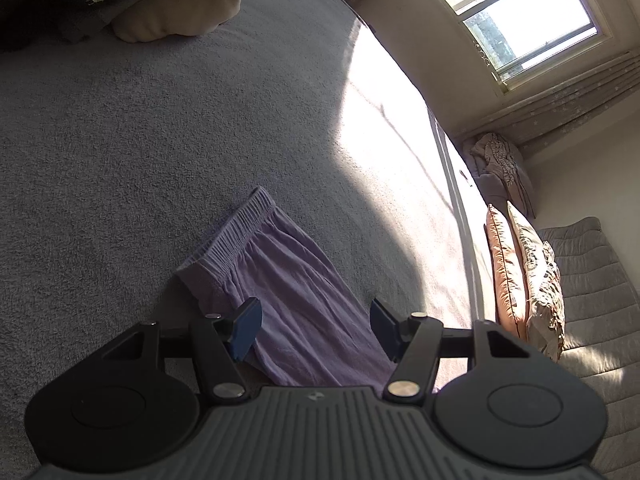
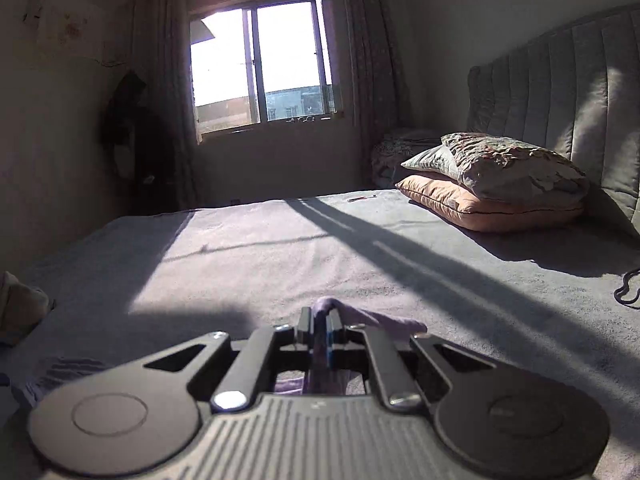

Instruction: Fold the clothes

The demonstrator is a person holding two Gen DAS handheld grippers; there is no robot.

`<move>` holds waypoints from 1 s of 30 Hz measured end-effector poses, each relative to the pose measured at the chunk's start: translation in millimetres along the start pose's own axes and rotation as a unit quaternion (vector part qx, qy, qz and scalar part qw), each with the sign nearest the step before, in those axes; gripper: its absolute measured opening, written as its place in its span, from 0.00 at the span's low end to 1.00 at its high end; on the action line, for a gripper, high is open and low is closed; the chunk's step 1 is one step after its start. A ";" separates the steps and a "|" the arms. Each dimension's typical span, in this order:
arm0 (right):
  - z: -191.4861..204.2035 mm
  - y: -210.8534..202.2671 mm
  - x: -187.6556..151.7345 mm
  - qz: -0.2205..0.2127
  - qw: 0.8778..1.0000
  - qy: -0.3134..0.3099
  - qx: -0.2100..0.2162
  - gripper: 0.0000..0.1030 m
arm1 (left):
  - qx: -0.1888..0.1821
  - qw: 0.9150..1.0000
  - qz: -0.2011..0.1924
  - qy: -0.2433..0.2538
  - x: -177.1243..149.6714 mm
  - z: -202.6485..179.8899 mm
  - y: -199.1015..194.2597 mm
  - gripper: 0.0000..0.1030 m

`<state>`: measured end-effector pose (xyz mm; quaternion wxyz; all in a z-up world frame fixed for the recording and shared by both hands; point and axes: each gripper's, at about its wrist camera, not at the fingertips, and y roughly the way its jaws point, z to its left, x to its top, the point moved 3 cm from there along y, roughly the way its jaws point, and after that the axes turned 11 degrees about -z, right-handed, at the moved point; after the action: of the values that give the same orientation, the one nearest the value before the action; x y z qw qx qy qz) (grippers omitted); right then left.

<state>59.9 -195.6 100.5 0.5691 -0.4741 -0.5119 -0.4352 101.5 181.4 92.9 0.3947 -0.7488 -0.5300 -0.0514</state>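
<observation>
A lilac garment with an elastic waistband lies on the grey bed cover. My left gripper is open just above the garment, with its blue pads on either side of the cloth and not touching it. My right gripper is shut on a fold of the same lilac garment, which sticks out past the fingertips and trails to the right on the bed. The rest of the garment is hidden under the right gripper body.
Two stacked pillows lie at the padded headboard. A cream bundle of cloth sits at the bed's far corner. A black cord lies at the right edge. A window faces the bed.
</observation>
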 end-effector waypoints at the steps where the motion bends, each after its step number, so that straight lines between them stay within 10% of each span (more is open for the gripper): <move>1: 28.6 3.6 -3.2 0.004 0.999 -0.030 0.031 0.05 | 0.000 1.000 -0.002 -0.002 1.5 1.0 -1.2 0.61; 5: 136.4 20.5 -40.4 0.045 0.981 -0.131 0.135 0.05 | 0.000 1.000 -0.008 -0.011 5.9 -0.6 -2.3 0.61; 9: 180.4 38.3 -91.0 0.123 0.968 -0.176 0.127 0.08 | -0.005 1.000 -0.010 -0.017 9.1 -0.3 -5.0 0.61; 13: 164.1 28.4 -86.6 0.125 0.977 -0.113 0.134 0.41 | -0.010 1.000 -0.009 -0.017 7.6 -5.0 -4.2 0.62; 18: 115.7 30.4 -56.1 0.113 0.988 -0.032 0.097 0.42 | -0.011 1.000 0.000 -0.002 -2.0 -12.0 -0.7 0.63; 22: 68.9 47.0 -77.4 0.192 0.980 0.018 0.046 0.39 | -0.017 1.000 0.013 0.018 -11.6 -19.3 5.1 0.63; 30: 33.6 26.6 -75.3 0.177 0.977 0.100 0.058 0.37 | -0.017 0.996 0.045 0.071 -41.2 -33.0 22.9 0.63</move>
<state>73.0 -157.2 24.0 0.7118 -0.4773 -0.3851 -0.3425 114.1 126.2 82.8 0.4203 -0.7728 -0.4659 -0.0952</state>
